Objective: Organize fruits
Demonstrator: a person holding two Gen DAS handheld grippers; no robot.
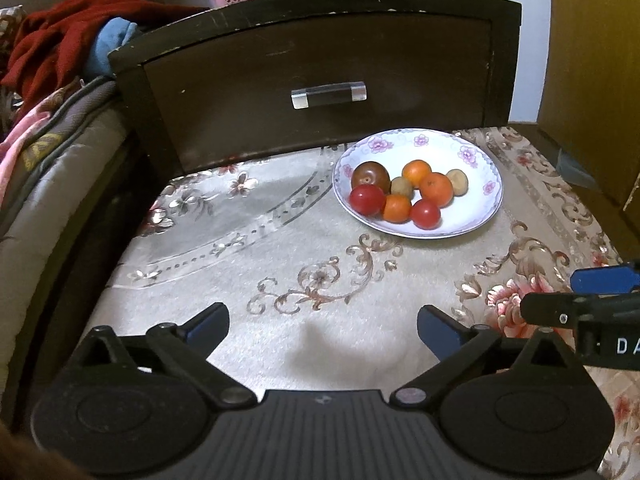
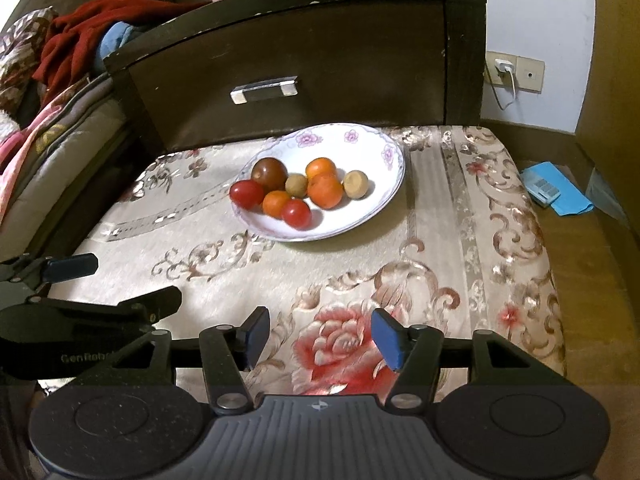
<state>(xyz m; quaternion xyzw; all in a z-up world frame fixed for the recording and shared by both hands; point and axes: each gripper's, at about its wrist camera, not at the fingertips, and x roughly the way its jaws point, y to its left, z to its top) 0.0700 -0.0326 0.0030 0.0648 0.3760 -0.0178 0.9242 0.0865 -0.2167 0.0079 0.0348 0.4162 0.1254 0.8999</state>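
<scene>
Fruits [image 1: 404, 194] on plate [image 1: 476, 224], ahead of empty left hand-held gripper [image 1: 323, 325]

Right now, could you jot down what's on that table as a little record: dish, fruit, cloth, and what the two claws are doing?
dish: white floral plate, near the dark drawer front
fruit: three orange citrus, two red tomatoes, one dark tomato, two small brown fruits, all on the plate
cloth: flowered tablecloth
left claw: open, nothing between the fingers
right claw: open, holding nothing
</scene>
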